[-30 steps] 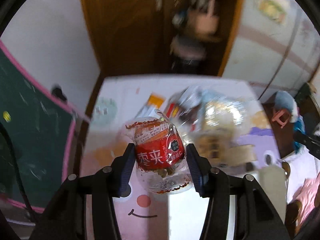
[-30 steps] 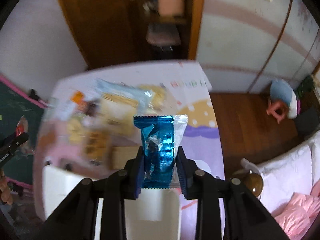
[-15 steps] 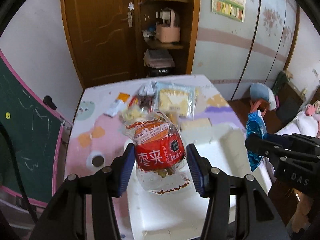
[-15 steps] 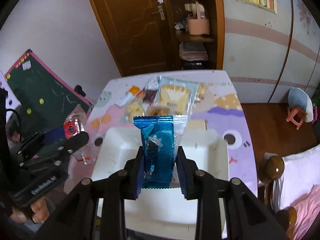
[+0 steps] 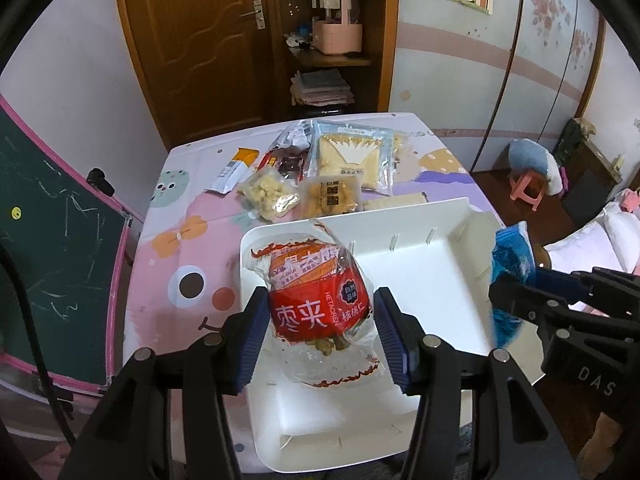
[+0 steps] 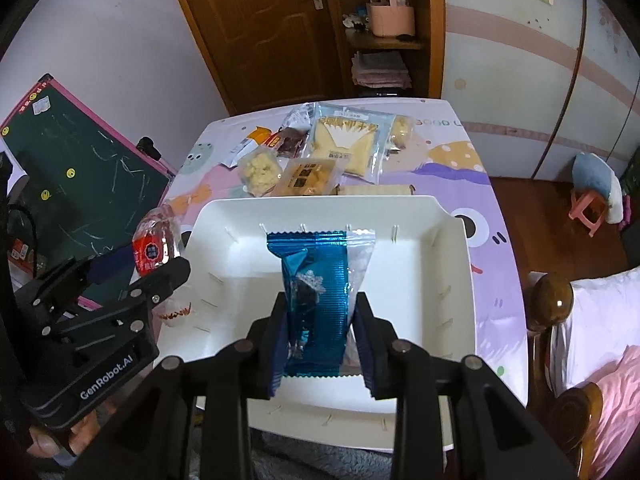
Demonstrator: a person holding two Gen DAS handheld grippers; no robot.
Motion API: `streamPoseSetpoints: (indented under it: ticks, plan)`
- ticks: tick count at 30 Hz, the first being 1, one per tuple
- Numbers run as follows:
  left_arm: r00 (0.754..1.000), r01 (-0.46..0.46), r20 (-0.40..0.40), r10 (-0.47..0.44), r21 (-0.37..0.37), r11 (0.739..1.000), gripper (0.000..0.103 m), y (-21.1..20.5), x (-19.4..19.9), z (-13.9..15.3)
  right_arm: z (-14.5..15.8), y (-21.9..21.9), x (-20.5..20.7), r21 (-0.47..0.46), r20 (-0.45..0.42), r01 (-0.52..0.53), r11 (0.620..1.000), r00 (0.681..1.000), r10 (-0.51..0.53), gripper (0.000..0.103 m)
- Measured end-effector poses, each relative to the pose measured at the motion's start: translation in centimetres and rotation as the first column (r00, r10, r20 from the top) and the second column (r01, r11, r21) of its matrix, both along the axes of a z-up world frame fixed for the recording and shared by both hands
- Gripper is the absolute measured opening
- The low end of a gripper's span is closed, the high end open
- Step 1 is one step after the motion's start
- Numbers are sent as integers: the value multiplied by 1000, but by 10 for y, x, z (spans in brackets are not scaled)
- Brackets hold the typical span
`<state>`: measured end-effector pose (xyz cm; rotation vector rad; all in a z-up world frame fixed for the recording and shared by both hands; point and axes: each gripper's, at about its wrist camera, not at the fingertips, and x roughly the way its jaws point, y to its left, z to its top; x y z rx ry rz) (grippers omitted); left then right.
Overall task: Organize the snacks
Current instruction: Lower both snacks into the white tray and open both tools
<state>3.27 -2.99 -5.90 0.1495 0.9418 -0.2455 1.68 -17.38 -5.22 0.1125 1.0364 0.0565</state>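
**Left wrist view: two packets over the tray, release under way**

Item, left: my left gripper [image 5: 322,338] carries the red-labelled snack bag [image 5: 316,308] over the near left part of the white tray [image 5: 420,256]. Its jaws have just been opening; the bag sits between the blue pads, the right pad already showing a gap. I count the hold as loosened.

Item, right: my right gripper [image 6: 320,344] carries the blue foil packet [image 6: 316,300] over the tray's middle. Its jaws have also just been opening, and the packet hangs between them with space on its right side.

Step in hand, as I judge it: dropping both packets into the tray. Next move calls for spreading the jaws fully, then lifting clear and reaching to the far pile.

Surface: table with cartoon-print cover [image 5: 172,248]; unsorted snack packets [image 5: 320,184] lie just beyond the tray's far rim.

Room: brown door [image 5: 200,40] far, green chalkboard [image 5: 52,240] left, pink stool [image 5: 528,192] right.
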Motion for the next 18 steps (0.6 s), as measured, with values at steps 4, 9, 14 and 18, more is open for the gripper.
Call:
streamPoseSetpoints:
  ticks: [4,9,14,18]
  plan:
    - [1000,-9,23,8,19,1000,85,-1,-4,5,0,0,-1,-7,-1,14,1000,1000,-14,46]
    - [998,-13,68,11,27,1000,93,-2,-10,13,0,-5,-2,-1,-4,45,999,999,-45,52]
    - [997,-15,79,13,28,999,93,-2,-13,16,4,-6,-6,-19,14,58,998,998,-58,52]
    - [997,-23,80,21,23,999,93,0,-13,17,7,-4,-9,-23,31,55,998,998,-54,52]
